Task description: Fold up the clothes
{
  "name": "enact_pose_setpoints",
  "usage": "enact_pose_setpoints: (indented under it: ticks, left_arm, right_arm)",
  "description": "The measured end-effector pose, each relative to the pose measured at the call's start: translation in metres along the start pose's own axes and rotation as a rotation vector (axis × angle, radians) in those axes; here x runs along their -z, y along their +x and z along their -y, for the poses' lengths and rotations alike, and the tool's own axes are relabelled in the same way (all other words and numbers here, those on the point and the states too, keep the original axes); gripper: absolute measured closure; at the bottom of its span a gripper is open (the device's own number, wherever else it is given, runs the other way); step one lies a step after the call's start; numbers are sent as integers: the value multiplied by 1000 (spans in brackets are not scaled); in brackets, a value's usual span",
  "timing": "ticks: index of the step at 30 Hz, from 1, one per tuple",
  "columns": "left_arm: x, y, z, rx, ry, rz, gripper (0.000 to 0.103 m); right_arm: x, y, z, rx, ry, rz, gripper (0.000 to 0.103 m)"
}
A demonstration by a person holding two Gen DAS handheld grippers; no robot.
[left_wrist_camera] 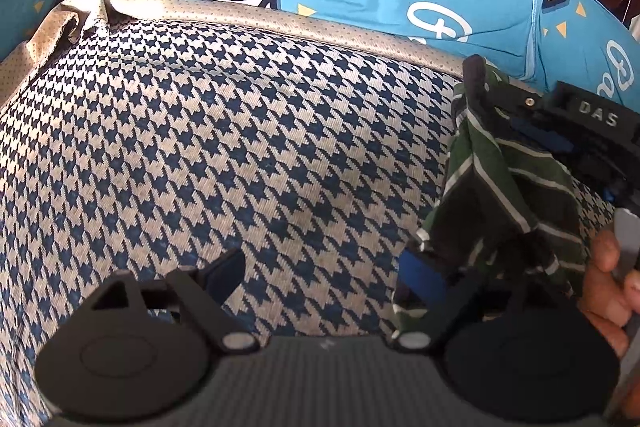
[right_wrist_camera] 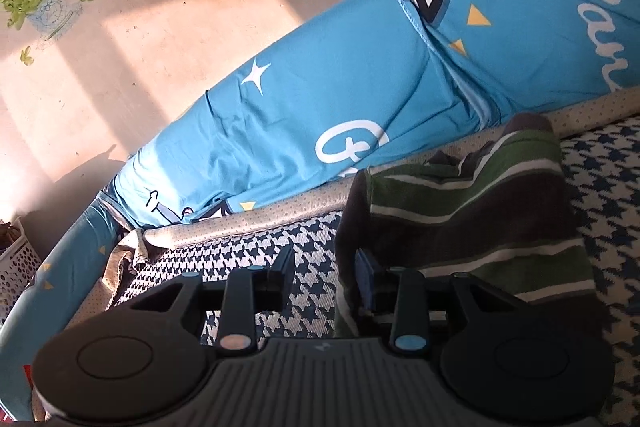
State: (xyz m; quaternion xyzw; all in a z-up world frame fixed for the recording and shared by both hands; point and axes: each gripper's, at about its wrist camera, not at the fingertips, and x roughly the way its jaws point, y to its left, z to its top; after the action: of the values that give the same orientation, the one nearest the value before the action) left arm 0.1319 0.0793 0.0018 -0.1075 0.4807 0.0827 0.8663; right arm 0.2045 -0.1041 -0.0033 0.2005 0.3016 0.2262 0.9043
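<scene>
Striped green cloth (right_wrist_camera: 460,211) hangs bunched over the houndstooth mat (left_wrist_camera: 224,147), at its far right. Left claw (left_wrist_camera: 324,275) and right claw (right_wrist_camera: 326,269) both gape apart, one finger against the cloth. Pinch matching corners, then lay it flat.

garment (right_wrist_camera: 460,211) | green-brown, white stripes | bunched, draped over a gripper finger | above houndstooth cloth (left_wrist_camera: 240,147)

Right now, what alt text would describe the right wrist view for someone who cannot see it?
A green, brown and white striped garment drapes over one of the right gripper's open black fingers, above a blue-and-cream houndstooth cloth. Behind lies a bright blue printed sheet.
</scene>
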Motion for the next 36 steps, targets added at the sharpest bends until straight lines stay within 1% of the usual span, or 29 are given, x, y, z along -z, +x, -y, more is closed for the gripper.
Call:
enact_pose_setpoints:
  ticks: [3,5,11,13,17,28,30,32,33,34,36]
  left_arm:
    - [-1,-3,1,-1,2,10,15]
    - [-1,-4,1,-2,0,13,15]
    - [-2,-6,4,-2,-5,23,15]
    - [-2,-6,6,-2,-4,23,15]
    - [-2,-4,10,-10,9,24,15]
    - [-5,-4,8,-15,4,23,15]
    - [-4,-4,8,-16,4,23,15]
    - [-5,-4,7,-17,2,25,15]
    - [-5,-5,6,-17,1,26,15]
    - [-5,-5,6,-17,-1,27,15]
    - [-6,-6,4,-17,-6,30,15]
  right_arm:
    - [-5,-19,2,10,-17,-8,67]
    - [-4,-29,6,14,-27,-23,64]
    - [11,-47,11,0,-131,-123,60]
    - [15,-49,14,-17,-147,-144,59]
    - [17,-48,18,-42,-139,-160,50]
    - [32,-38,18,-40,-167,-201,49]
    - [34,-38,12,-28,-201,-193,54]
    - [37,-38,7,-11,-224,-189,74]
    - [39,-37,4,2,-234,-187,80]
    - [39,-38,2,17,-241,-181,84]
    - [41,-41,-4,37,-264,-163,85]
